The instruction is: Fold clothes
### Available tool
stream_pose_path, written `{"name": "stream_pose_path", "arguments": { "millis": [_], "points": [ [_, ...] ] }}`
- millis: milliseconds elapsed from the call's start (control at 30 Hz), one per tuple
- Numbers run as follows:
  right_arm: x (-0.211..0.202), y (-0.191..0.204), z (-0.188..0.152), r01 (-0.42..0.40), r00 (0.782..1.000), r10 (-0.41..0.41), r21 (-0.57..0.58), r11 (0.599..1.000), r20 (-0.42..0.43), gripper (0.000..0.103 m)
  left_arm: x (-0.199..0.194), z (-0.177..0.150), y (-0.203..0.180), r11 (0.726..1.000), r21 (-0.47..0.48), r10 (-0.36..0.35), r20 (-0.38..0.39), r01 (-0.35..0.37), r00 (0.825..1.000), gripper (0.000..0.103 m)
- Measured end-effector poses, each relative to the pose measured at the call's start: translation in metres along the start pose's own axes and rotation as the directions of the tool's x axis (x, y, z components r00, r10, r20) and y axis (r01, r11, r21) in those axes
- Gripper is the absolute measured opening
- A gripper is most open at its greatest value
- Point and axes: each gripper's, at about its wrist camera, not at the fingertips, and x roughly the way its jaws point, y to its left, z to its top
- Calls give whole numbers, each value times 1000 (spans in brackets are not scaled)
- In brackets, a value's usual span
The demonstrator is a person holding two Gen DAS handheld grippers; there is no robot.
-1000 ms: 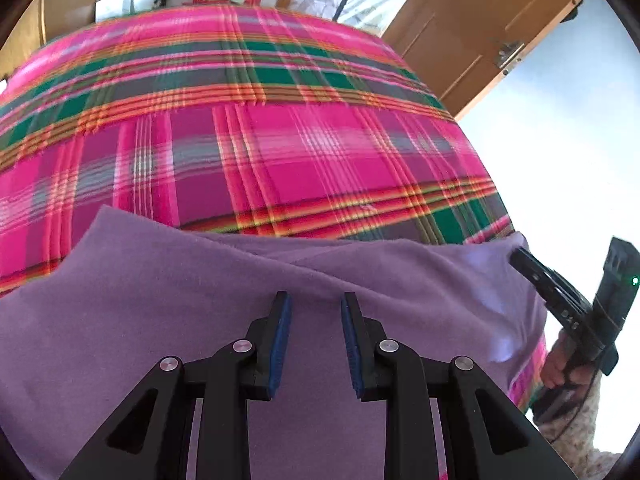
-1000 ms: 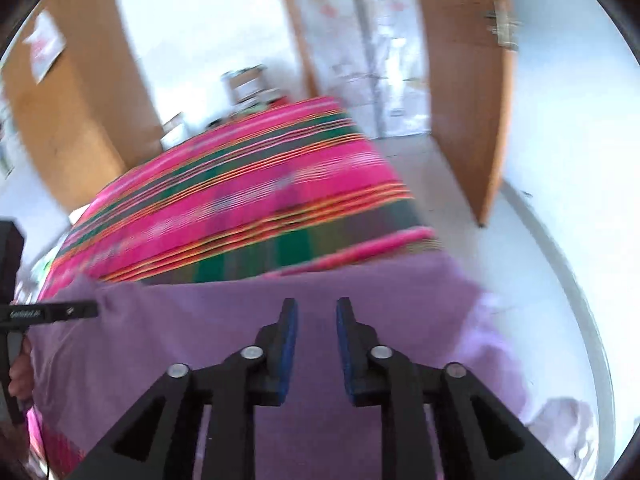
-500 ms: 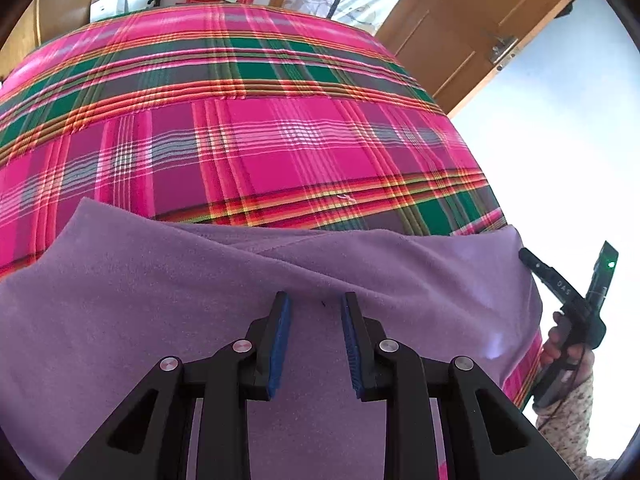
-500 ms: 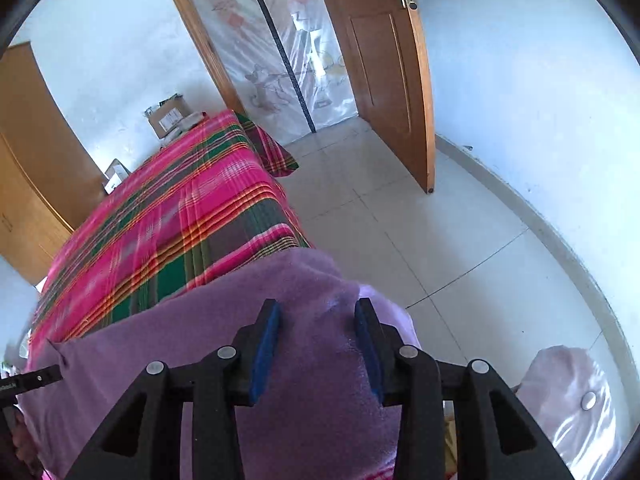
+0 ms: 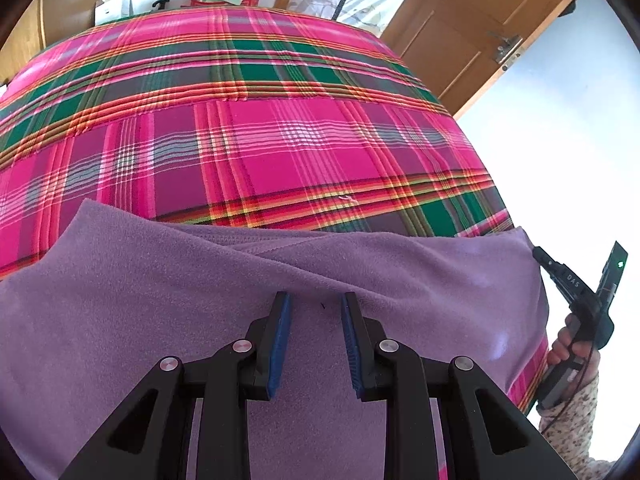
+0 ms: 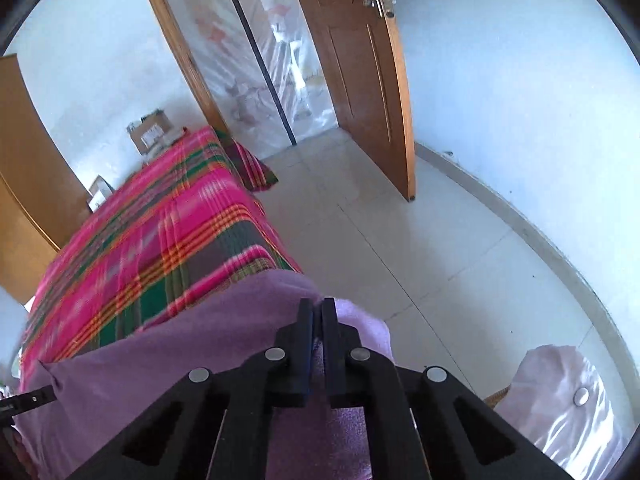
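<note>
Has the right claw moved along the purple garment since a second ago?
Yes. The right claw has moved from mid-garment to the purple garment's end by the bed's floor-side corner, and has just closed on it.

A purple fleece garment (image 5: 168,304) lies spread across the near end of a bed covered in a pink, green and orange plaid blanket (image 5: 280,152). Its cloth is soft, matt and plain. One layer is folded over another, leaving a diagonal stitched hem across the middle. Its far-left corner lies flat on the plaid. In the right wrist view its right edge (image 6: 352,316) drapes over the bed's corner.
</note>
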Motion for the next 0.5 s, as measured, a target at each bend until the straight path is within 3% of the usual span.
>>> {"name": "stream_pose_path", "arguments": {
  "millis": [100, 233, 400, 500],
  "points": [
    [-3, 1, -1, 41, 999, -41, 7, 999, 10, 17, -1, 0, -1, 1000, 1, 4, 2, -4, 1000, 27],
    [-13, 5, -6, 34, 999, -34, 0, 999, 24, 21, -10, -4, 4, 1000, -10, -1, 11, 1, 1000, 27],
    [-37, 37, -18, 25, 994, -9, -149, 989, 105, 31, -35, -18, 21, 999, -41, 24, 49, -22, 999, 27],
    [-49, 63, -29, 31, 990, 6, -257, 966, 141, 31, -50, -32, 38, 996, -79, 54, 64, -48, 996, 27]
  ]
}}
